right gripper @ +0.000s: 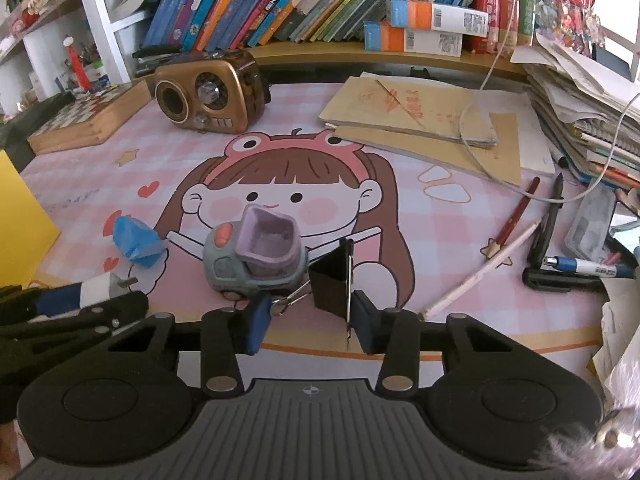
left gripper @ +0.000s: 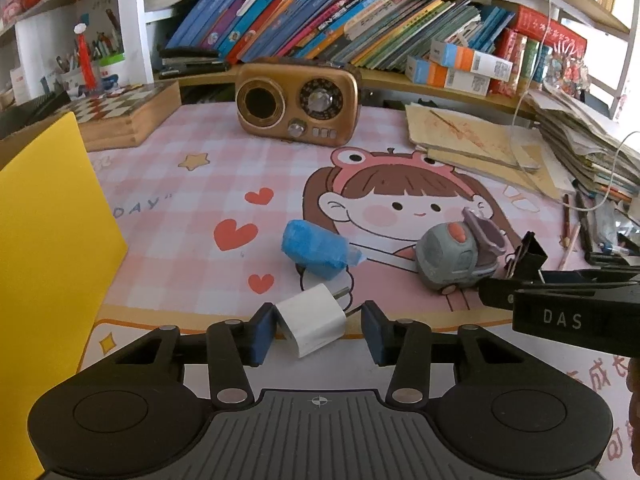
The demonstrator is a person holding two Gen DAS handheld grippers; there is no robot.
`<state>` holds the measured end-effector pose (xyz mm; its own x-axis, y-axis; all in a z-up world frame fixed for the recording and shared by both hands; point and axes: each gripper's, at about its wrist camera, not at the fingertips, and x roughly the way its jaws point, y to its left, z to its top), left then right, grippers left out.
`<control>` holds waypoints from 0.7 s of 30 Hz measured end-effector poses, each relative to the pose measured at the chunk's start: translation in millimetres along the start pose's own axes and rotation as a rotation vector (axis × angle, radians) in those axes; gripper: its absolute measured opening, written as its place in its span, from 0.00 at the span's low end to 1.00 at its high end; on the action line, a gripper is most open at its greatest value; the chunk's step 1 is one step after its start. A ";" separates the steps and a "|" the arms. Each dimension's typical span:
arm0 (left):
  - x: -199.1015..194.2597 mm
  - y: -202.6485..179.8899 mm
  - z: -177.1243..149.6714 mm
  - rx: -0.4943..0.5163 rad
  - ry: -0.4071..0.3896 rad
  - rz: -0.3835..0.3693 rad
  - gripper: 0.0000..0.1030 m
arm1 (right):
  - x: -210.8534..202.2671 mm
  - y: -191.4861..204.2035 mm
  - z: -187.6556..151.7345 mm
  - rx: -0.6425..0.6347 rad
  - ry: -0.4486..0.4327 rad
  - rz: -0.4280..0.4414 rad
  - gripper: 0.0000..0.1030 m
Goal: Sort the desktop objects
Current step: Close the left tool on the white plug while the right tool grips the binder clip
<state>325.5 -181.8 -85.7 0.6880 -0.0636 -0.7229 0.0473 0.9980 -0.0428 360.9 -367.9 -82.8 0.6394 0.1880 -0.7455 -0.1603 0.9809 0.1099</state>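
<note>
Crowded bench: gold radio at twelve o'clock, chessboard box at ten, paper stacks at two, yellow board blocking nine. Blue wad and grey toy truck just beyond the fingertips, truck touching the clip's wire handles.

Left hand-held gripper around white charger plug: left pad touching, right pad apparently just clear, so not yet clamped.

Right hand-held gripper clenched on black binder clip, pressed against the right pad. Clip's lower edge hidden behind the fingers. Pens at three o'clock partly cut off.
</note>
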 end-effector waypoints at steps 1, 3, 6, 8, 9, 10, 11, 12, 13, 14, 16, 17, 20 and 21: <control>-1.9 0.1 -0.4 0.004 -0.003 -0.003 0.43 | -1.2 -0.9 -1.2 -0.002 -0.001 0.000 0.39; -6.0 0.5 -1.4 0.007 -0.006 -0.010 0.43 | -3.7 -3.5 -3.6 -0.004 -0.003 -0.004 0.38; -13.4 2.5 -2.5 0.002 -0.011 -0.024 0.43 | -6.1 -5.9 -6.9 -0.011 -0.007 -0.008 0.38; -17.2 3.4 -3.2 -0.001 -0.014 -0.029 0.43 | -5.4 -4.5 -7.5 -0.021 -0.003 -0.034 0.40; -18.6 3.6 -3.6 -0.001 -0.014 -0.031 0.43 | -4.6 -4.5 -7.7 -0.019 -0.003 -0.041 0.44; -19.1 3.7 -3.7 -0.001 -0.014 -0.033 0.43 | -4.0 -4.7 -7.9 -0.018 -0.007 -0.038 0.46; -19.8 3.6 -4.0 -0.002 -0.014 -0.033 0.43 | -3.3 -4.2 -7.8 -0.019 -0.010 -0.040 0.48; -20.7 3.5 -4.4 -0.003 -0.015 -0.034 0.43 | -2.7 -3.3 -7.7 -0.021 -0.011 -0.044 0.49; -21.6 3.7 -4.5 -0.004 -0.015 -0.035 0.43 | -2.0 -2.5 -7.6 -0.022 -0.014 -0.046 0.50; -22.7 3.8 -4.7 -0.005 -0.016 -0.036 0.43 | -1.0 -1.5 -7.5 -0.024 -0.017 -0.047 0.51; -24.8 4.4 -5.0 -0.007 -0.018 -0.035 0.43 | 0.9 0.3 -6.9 -0.032 -0.020 -0.056 0.50; -25.9 5.2 -5.4 -0.009 -0.018 -0.035 0.43 | 1.3 1.0 -6.5 -0.037 -0.021 -0.062 0.47; -29.4 6.9 -5.3 -0.016 -0.022 -0.036 0.43 | 0.4 -0.4 -5.8 -0.047 -0.023 -0.061 0.38; -30.9 7.4 -5.0 -0.018 -0.024 -0.038 0.43 | -0.5 -1.3 -5.9 -0.045 -0.023 -0.061 0.37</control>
<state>301.0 -172.4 -67.2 0.7029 -0.1013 -0.7040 0.0605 0.9947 -0.0827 356.3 -369.6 -86.4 0.6660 0.1292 -0.7347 -0.1535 0.9875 0.0345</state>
